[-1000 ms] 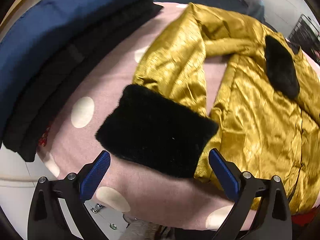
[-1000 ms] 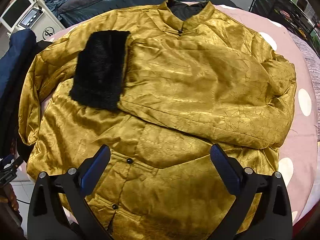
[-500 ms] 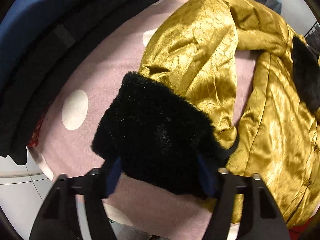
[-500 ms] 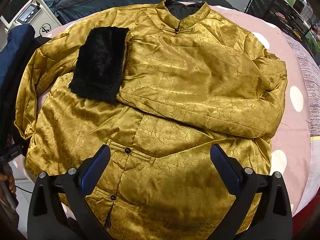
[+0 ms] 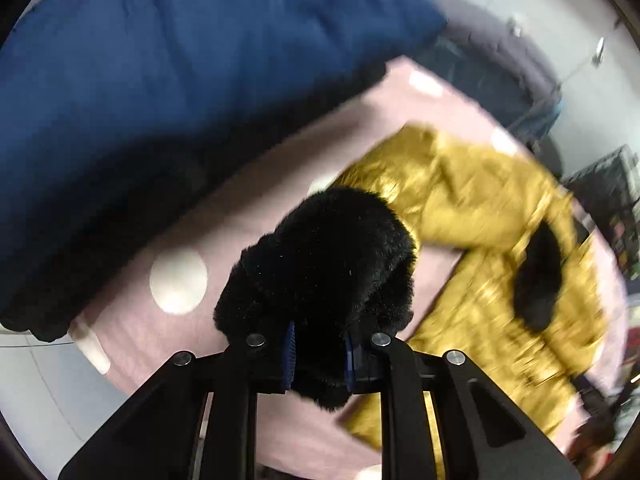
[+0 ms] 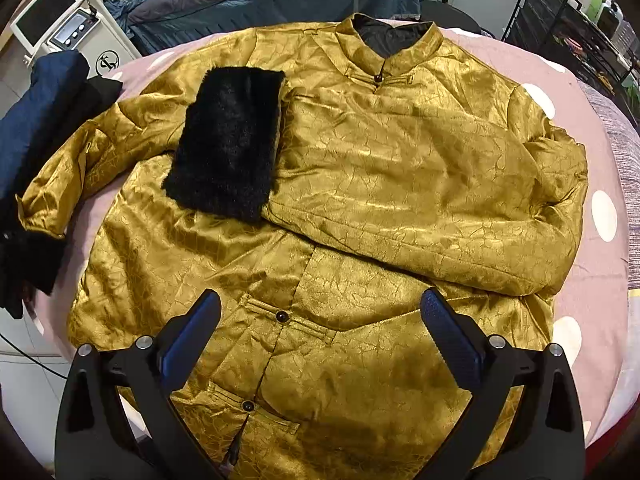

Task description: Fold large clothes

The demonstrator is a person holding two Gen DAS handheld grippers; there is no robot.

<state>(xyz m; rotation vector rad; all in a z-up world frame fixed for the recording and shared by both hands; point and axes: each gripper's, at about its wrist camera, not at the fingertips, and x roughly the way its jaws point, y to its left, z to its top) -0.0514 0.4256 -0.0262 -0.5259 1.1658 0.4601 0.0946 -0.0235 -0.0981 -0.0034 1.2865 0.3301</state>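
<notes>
A gold satin jacket (image 6: 380,184) with black fur cuffs lies face up on a pink spotted cover (image 6: 600,272). One sleeve is folded across the chest, its fur cuff (image 6: 228,140) lying flat on the jacket. My left gripper (image 5: 318,354) is shut on the other sleeve's fur cuff (image 5: 324,264) and holds it off the cover; that cuff shows at the left edge of the right wrist view (image 6: 36,260). The jacket is blurred in the left wrist view (image 5: 500,240). My right gripper (image 6: 320,340) is open and empty above the jacket's lower front.
A stack of folded navy (image 5: 180,80) and black clothes lies on the cover's left side, close to the held sleeve. A white machine with a screen (image 6: 60,20) and a bed with grey bedding stand behind. A black wire rack (image 6: 580,32) is at the right.
My left gripper moved onto the fur cuff, closed on it and lifted it, swinging the view. My right gripper stayed open and rose slightly back from the jacket.
</notes>
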